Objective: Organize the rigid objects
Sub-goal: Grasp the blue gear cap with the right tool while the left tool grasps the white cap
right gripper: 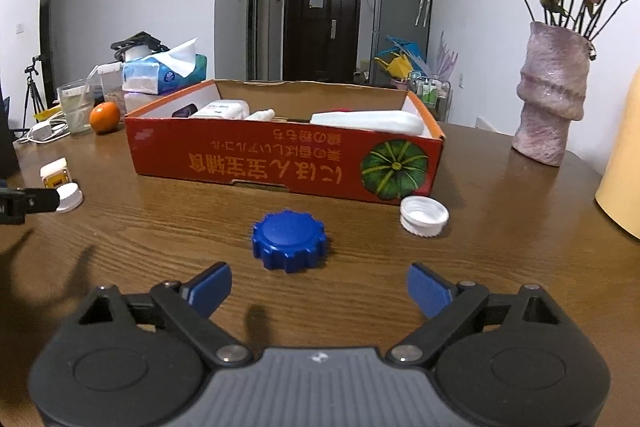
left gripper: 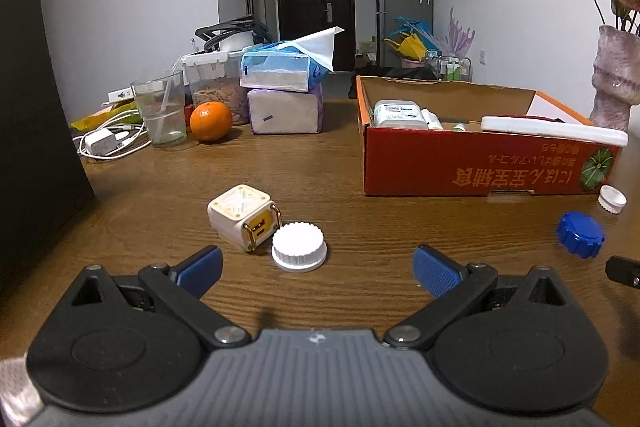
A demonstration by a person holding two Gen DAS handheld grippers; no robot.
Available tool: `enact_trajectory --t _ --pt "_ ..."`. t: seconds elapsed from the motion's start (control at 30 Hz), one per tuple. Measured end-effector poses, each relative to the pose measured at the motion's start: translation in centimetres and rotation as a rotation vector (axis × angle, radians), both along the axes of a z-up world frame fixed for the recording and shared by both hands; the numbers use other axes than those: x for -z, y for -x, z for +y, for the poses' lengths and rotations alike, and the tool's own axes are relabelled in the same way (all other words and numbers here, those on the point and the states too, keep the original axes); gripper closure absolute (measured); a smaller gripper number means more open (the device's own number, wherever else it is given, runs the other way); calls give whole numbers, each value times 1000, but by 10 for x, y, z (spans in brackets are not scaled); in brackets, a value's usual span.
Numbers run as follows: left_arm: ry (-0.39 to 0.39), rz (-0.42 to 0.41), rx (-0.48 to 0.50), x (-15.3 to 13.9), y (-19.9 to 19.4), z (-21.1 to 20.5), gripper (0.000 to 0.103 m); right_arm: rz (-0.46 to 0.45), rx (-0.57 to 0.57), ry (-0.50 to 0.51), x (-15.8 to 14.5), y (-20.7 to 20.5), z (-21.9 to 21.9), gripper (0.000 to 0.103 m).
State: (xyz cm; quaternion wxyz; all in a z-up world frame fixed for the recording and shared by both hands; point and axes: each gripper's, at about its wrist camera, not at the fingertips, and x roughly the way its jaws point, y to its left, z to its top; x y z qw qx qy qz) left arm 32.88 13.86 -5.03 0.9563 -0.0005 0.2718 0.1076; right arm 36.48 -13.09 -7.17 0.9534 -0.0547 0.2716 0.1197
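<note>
On the wooden tabletop, the red cardboard box held a white container, small bottles and a white tray. Left to right before it lay a white charger cube, white ridged cap, blue cap and upturned white cap. The left tongs and right tongs both gaped, holding nothing.

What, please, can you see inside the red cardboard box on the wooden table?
Inside the red cardboard box: a white rectangular container, a small white dropper bottle and a long white lid-like piece. The front wall hides the floor.
</note>
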Motion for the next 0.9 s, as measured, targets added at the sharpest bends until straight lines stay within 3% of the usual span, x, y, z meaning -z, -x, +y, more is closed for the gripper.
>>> enact_trajectory --t 0.2,0.4,0.5,0.57,0.9 --pt "-3 17 -9 3 -11 1 0 26 -8 3 2 -17 11 14" --pt "7 24 -29 4 -21 6 0 51 -6 -4 4 -39 21 24" --pt "13 34 -41 6 -26 8 0 94 -5 8 7 -51 27 36" --pt "22 40 -46 7 -29 9 0 100 -7 -14 7 -54 26 51" --pt "37 48 -68 10 -46 11 0 95 8 -32 6 -55 23 51"
